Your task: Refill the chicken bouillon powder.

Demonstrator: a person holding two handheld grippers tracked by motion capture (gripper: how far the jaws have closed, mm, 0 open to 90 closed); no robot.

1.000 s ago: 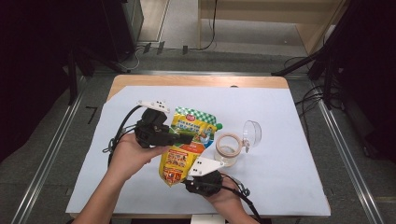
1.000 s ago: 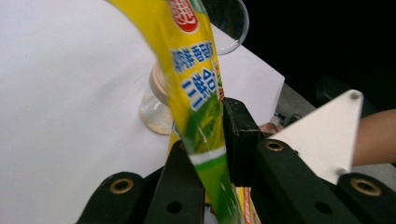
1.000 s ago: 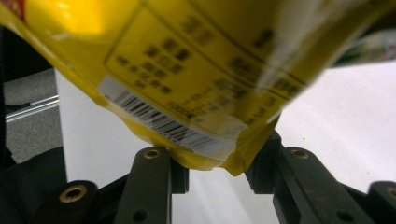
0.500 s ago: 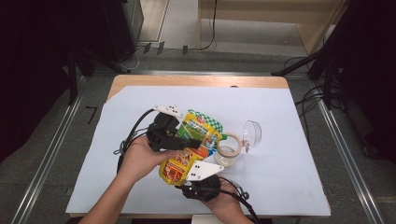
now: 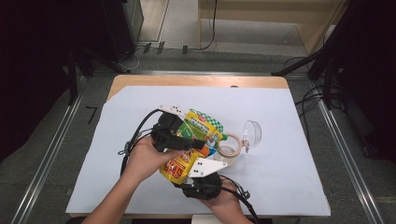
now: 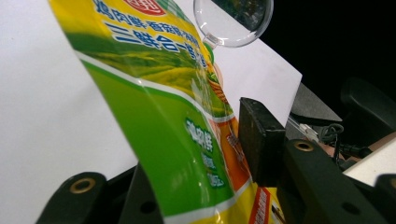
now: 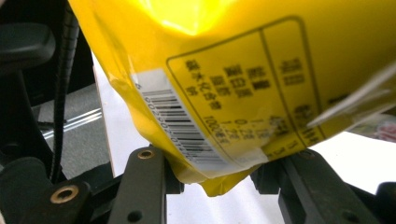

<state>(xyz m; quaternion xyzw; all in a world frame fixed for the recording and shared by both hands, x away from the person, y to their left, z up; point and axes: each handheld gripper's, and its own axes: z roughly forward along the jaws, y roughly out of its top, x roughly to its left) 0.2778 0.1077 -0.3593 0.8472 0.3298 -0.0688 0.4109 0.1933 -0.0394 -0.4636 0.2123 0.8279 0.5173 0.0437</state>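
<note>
A yellow and green printed pouch [image 5: 201,125] is held just above the white sheet between both hands. My left gripper [image 5: 195,143] reaches across its middle from the left. In the left gripper view the pouch [image 6: 177,140] stands between the jaws of the left gripper [image 6: 201,168]; they have just been opening and the right pad stands beside the pouch's edge. My right gripper [image 5: 189,175] comes up from the front edge. In the right gripper view the right gripper [image 7: 215,175] is shut on the bottom corner of the pouch [image 7: 210,70], near its barcode.
A roll of tape [image 5: 229,150] lies just right of the pouch. A clear plastic dome [image 5: 252,133] stands beyond it, also seen as the clear dome [image 6: 233,21]. The white sheet [image 5: 289,163] covers the wooden table [image 5: 196,80]. Cables trail from both grippers.
My left hand and gripper have shifted right, further over the pouch. The right gripper has stayed at the pouch's bottom end.
</note>
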